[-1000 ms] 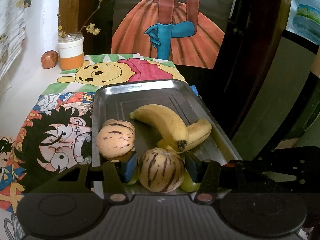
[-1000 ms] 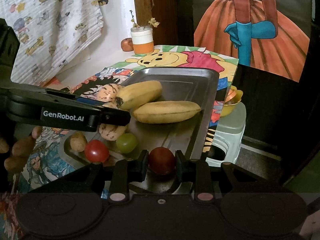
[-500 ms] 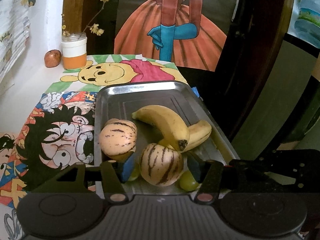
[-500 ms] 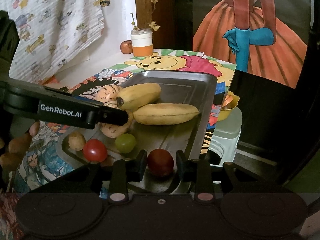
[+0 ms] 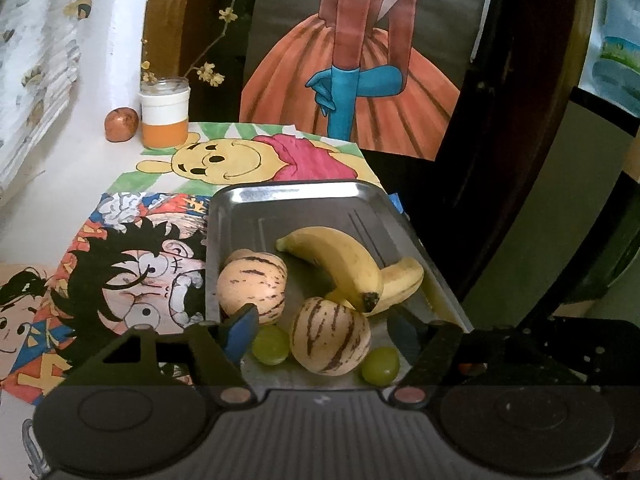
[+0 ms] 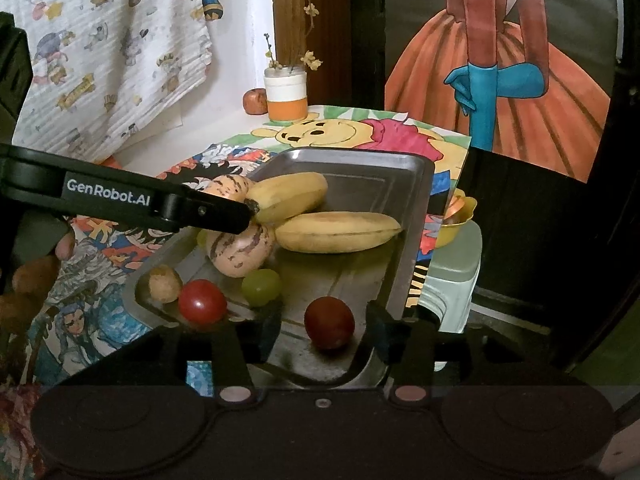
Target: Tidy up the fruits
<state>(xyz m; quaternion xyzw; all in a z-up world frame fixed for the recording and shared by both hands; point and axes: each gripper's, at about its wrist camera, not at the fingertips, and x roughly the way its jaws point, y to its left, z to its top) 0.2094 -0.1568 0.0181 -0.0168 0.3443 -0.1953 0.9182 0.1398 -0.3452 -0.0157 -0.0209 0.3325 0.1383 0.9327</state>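
A steel tray (image 5: 304, 194) (image 6: 416, 200) holds two bananas (image 5: 336, 264) (image 6: 336, 232), two striped melons and small fruits. My left gripper (image 5: 320, 330) is opening; the near striped melon (image 5: 328, 336) lies between its jaws with a gap on both sides, flanked by two green grapes (image 5: 271, 345). The second striped melon (image 5: 252, 288) sits just beyond the left finger. My right gripper (image 6: 324, 324) is also opening; a dark red tomato (image 6: 329, 322) rests on the tray between its jaws, untouched. Another red tomato (image 6: 202, 302), a green grape (image 6: 261, 286) and a small brown fruit (image 6: 163, 283) lie to its left.
The tray sits on cartoon-print mats (image 5: 132, 280) near the table's right edge. A white-and-orange jar (image 5: 165, 114) with twigs and a brown fruit (image 5: 121, 124) stand at the back. A yellow bowl (image 6: 456, 224) on a pale stool (image 6: 452, 276) sits right of the table. Fingers (image 6: 66, 246) hold the left gripper.
Both grippers have opened. The left one let go of the striped melon and the right one let go of the dark red tomato; both fruits now rest on the tray.
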